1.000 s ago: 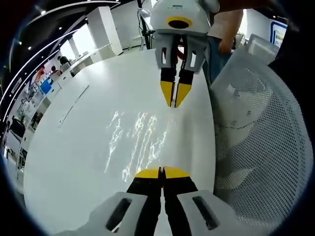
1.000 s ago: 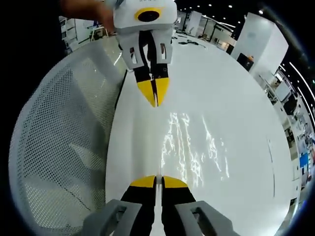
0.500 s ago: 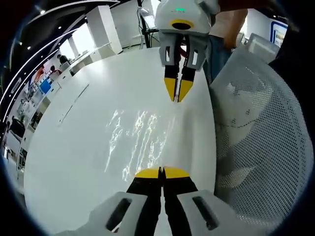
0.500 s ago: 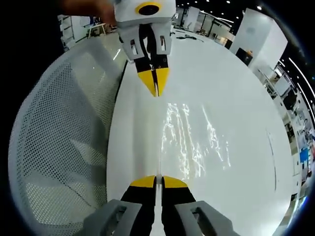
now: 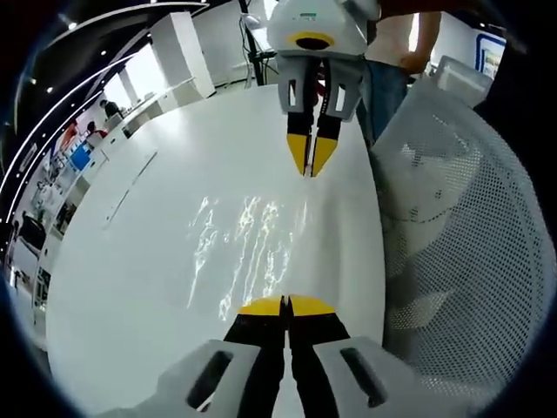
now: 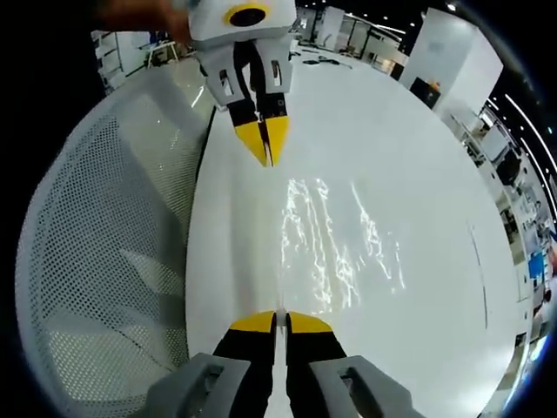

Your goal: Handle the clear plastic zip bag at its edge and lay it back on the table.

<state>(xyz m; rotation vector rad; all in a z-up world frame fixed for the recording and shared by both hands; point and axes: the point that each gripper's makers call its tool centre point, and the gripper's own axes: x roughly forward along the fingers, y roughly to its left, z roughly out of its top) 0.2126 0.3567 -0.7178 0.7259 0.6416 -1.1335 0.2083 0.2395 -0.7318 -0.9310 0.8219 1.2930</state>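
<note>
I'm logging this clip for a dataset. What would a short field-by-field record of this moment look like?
item: clear plastic zip bag, stretched between both grippers, glinting over the white table
left gripper: jaws shut on the near edge of the bag
right gripper: jaws shut on the opposite edge
bag contents: none visible
beside table: white mesh chair back
background: a person standing past the table's far end, open hall with white pillars

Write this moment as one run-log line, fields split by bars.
left gripper shut on clear zip bag edge | right gripper shut on opposite edge | bag stretched over white table
</note>
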